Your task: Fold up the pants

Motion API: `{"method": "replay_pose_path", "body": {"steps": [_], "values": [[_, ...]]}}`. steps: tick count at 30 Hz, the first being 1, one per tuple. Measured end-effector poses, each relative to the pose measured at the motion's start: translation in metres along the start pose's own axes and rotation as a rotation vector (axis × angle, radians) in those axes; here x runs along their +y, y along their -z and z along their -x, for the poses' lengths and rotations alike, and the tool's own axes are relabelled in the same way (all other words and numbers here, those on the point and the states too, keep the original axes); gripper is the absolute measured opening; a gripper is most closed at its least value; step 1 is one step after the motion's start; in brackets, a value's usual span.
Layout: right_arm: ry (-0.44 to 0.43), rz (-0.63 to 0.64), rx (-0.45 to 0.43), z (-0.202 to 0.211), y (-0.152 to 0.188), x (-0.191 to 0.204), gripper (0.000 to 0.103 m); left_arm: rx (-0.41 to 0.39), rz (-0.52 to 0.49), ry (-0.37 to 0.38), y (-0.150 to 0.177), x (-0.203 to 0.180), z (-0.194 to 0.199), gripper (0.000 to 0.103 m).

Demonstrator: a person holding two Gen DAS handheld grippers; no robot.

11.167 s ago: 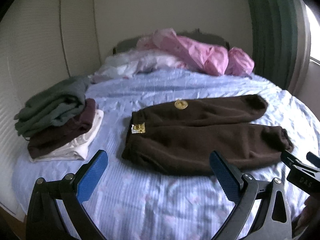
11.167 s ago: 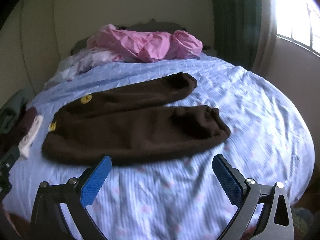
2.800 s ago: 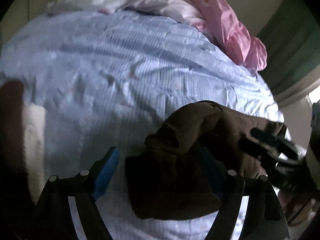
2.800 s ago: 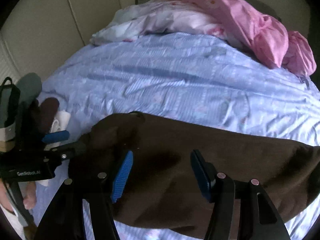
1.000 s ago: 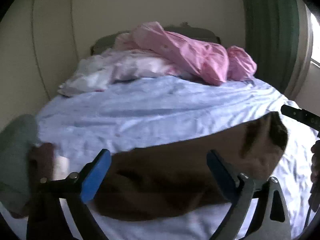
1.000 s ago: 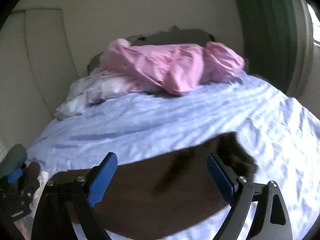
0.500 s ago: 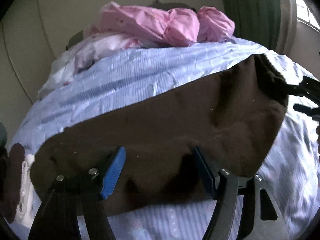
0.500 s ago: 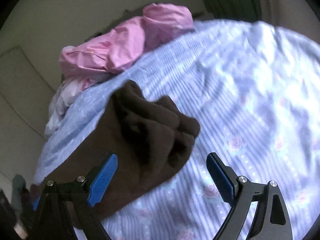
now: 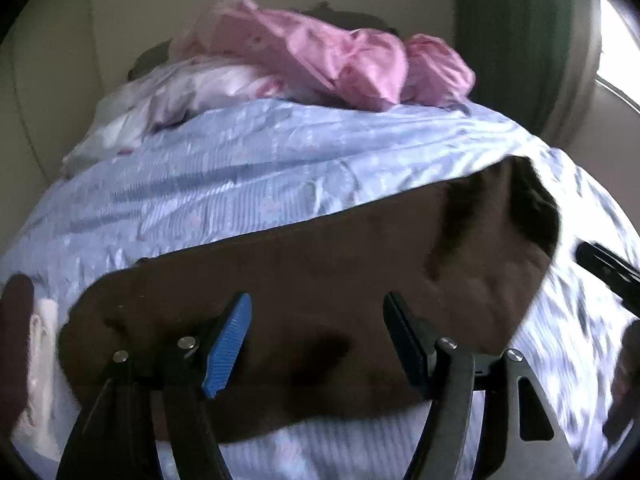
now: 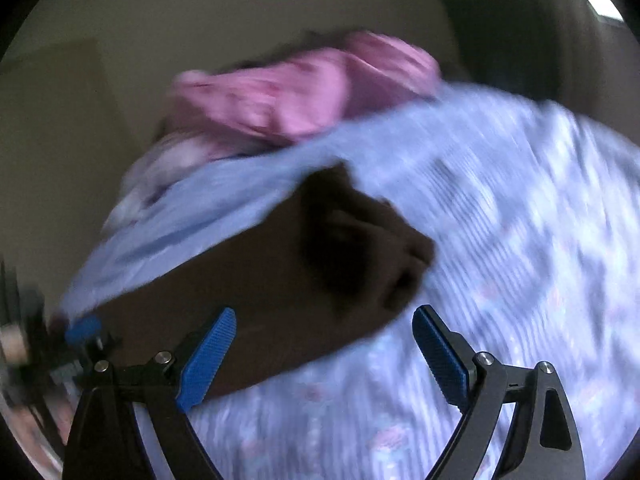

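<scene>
The brown pants (image 9: pixel 320 280) lay folded lengthwise across the near part of the bed (image 9: pixel 248 168), over its pale blue striped sheet, with the waist end at the left and the bunched leg cuffs (image 10: pixel 372 248) at the right.

The left tongs (image 9: pixel 316 340) hung over the near edge of the pants, toward the waist end. Their jaws had just been closing and stood at a middling gap with the brown cloth between them; whether the blue pads (image 9: pixel 228 344) pressed on the cloth could not be told from the left wrist view.

The right tongs (image 10: pixel 324 356) stood wide, low over the sheet just near of the cuffs, with nothing gripped. That view was blurred.

At the far end of the bed lay a crumpled pink cloth (image 9: pixel 320 64) and pale bedding (image 9: pixel 172 100). A stack of folded clothes (image 9: pixel 24 344) sat at the left edge, and a green curtain (image 9: pixel 520 40) hung at the far right.
</scene>
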State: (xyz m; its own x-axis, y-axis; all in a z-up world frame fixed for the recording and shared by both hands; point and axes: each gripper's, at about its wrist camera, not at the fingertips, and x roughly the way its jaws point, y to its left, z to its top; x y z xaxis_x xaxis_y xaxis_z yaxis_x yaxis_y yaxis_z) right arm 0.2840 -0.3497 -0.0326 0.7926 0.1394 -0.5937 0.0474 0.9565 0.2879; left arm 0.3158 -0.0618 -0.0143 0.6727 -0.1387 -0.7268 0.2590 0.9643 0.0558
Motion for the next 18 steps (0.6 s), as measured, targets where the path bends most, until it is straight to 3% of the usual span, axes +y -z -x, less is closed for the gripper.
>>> {"method": "replay_pose_path", "body": {"steps": [2,4,9,15,18], "values": [[-0.014,0.067,-0.009,0.002,0.0,0.016,0.091,-0.003,-0.029,0.002,0.003,-0.003,0.006,0.068],[-0.014,0.049,-0.003,-0.004,-0.002,0.016,0.091,-0.016,-0.061,-0.015,0.007,-0.009,0.009,0.068],[0.018,-0.154,0.049,-0.026,-0.004,-0.027,0.091,0.02,-0.057,-0.002,0.008,-0.024,-0.01,0.068],[-0.014,-0.304,0.101,-0.028,0.004,-0.061,0.091,0.002,-0.072,0.005,0.001,-0.038,-0.015,0.068],[-0.05,-0.199,0.115,-0.018,0.016,-0.044,0.091,-0.043,-0.102,-0.011,0.0,-0.033,-0.003,0.068]]}}
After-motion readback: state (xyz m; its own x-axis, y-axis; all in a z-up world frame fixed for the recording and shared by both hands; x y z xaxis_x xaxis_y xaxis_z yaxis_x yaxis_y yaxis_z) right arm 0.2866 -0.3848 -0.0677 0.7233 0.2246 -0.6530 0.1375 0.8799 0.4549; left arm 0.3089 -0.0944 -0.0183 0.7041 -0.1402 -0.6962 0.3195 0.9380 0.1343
